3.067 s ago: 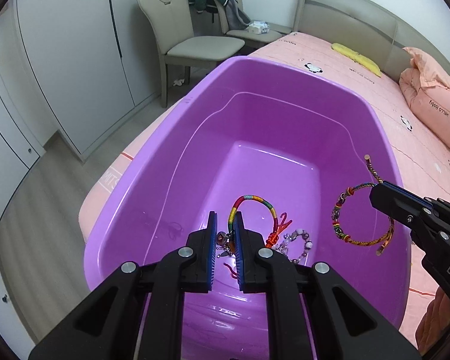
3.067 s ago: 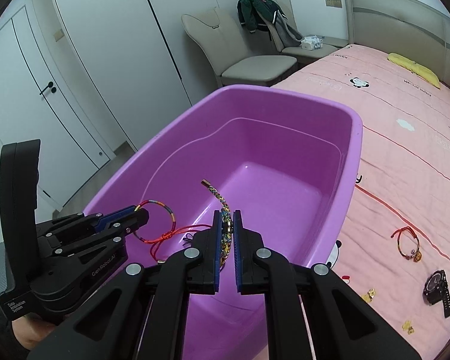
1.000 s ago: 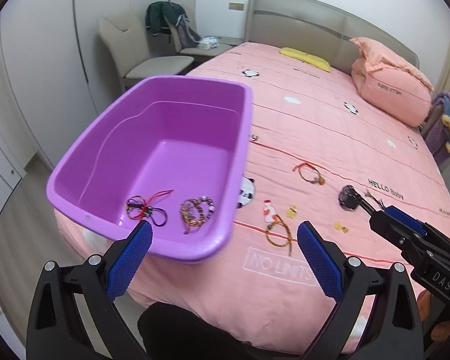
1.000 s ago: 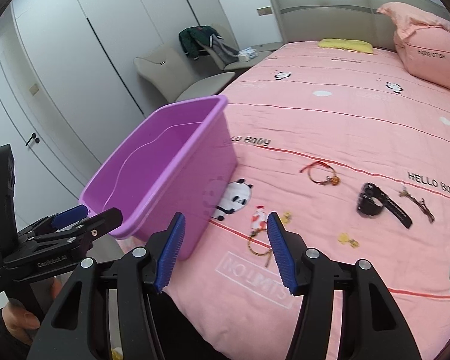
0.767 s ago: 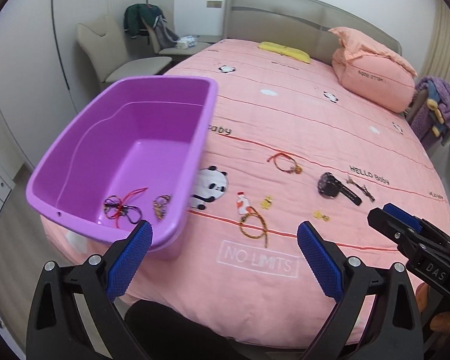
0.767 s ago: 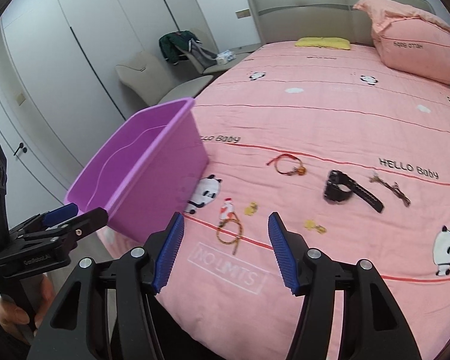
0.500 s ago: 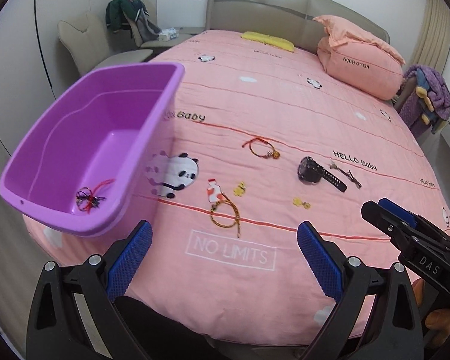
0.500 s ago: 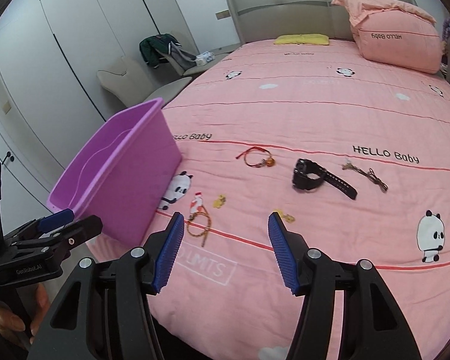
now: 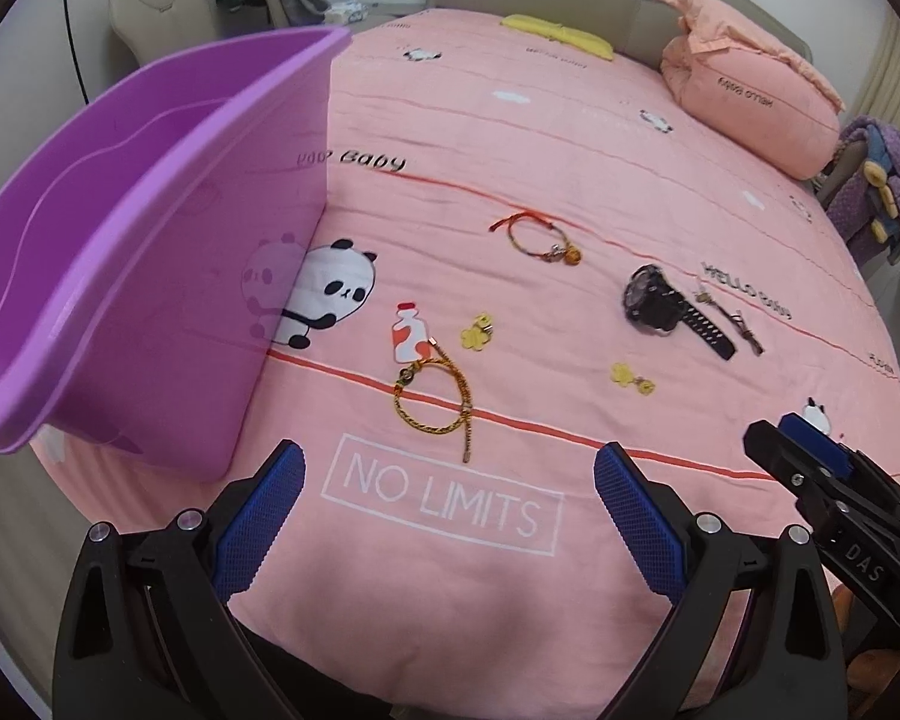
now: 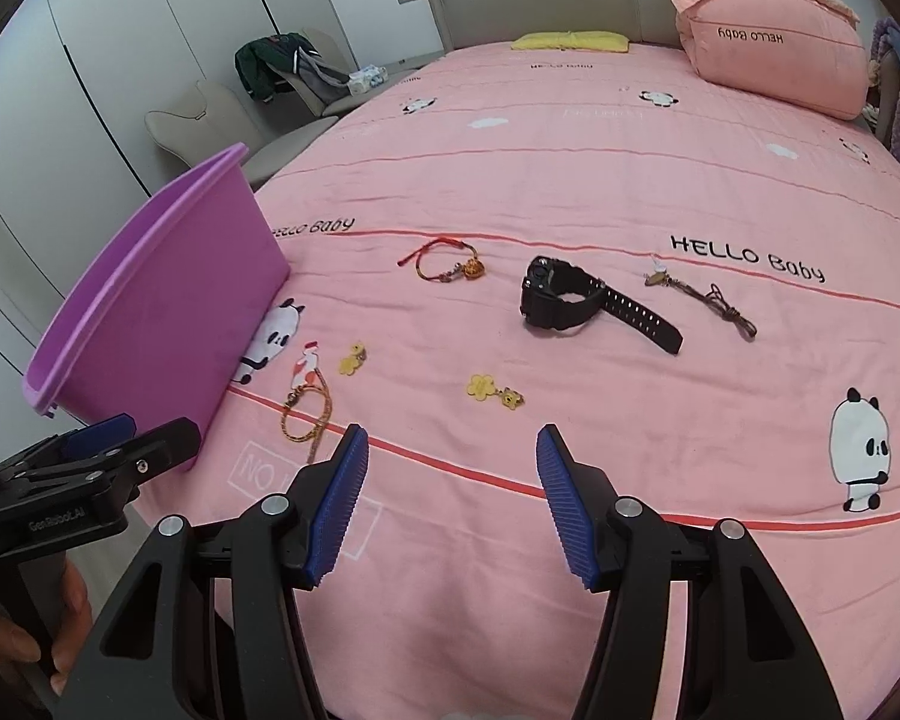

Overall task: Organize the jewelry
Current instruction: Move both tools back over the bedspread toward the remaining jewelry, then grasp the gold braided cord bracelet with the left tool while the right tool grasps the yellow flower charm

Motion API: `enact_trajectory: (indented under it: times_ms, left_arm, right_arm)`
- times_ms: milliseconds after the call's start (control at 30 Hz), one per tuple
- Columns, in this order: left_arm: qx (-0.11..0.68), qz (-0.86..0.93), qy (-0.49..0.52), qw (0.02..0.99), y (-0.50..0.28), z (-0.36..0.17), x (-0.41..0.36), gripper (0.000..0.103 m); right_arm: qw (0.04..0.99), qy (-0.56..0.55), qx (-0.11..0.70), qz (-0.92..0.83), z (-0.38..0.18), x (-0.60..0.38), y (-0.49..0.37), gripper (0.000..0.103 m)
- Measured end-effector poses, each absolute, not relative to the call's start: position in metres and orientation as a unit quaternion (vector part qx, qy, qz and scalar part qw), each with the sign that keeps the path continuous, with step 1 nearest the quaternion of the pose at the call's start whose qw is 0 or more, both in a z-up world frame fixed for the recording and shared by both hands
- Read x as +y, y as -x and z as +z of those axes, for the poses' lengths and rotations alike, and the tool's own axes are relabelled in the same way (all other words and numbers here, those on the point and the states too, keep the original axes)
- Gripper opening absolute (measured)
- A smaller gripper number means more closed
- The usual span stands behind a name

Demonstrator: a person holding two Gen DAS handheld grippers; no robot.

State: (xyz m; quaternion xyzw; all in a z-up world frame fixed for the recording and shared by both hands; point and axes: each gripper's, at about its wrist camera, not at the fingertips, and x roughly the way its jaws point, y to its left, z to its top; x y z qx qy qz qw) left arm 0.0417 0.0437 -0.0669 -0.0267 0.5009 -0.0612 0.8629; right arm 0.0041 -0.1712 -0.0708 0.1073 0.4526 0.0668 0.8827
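Jewelry lies spread on the pink bed sheet. A gold braided bracelet (image 9: 432,396) lies nearest my left gripper (image 9: 447,504), which is open and empty above the "NO LIMITS" print. A red cord bracelet (image 9: 534,237), a black watch (image 9: 660,303) and two yellow flower charms (image 9: 477,333) lie farther out. My right gripper (image 10: 450,501) is open and empty; ahead of it lie a yellow charm pair (image 10: 495,391), the watch (image 10: 561,297), the red bracelet (image 10: 447,264) and a brown cord piece (image 10: 714,300). The purple bin (image 9: 108,228) stands at the left.
A pink pillow (image 10: 768,54) and a small yellow pillow (image 10: 570,40) lie at the bed's head. Beige chairs with a dark jacket (image 10: 276,78) stand beyond the bin beside white wardrobes. A purple garment (image 9: 882,180) hangs at the far right.
Both grippers dropped their bracelets into the bin, opened, and swung right, away from the bin toward the jewelry on the bed, moving lower and closer over the last second.
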Motion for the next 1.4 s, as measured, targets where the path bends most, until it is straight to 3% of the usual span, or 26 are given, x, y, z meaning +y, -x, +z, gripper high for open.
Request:
enact_trajectory:
  times_ms: [467,1400]
  left_arm:
    - [0.53,-0.017,0.023,0.847,-0.093,-0.132,0.052,0.095]
    - [0.541,0.019,0.006,0.841,-0.118,-0.177,0.064,0.096]
  right_arm:
    - [0.869,-0.081,0.484,0.064,-0.132,-0.168,-0.057,0.056]
    - [0.862,-0.008,0.506,0.043,-0.179,-0.155,-0.097,0.056]
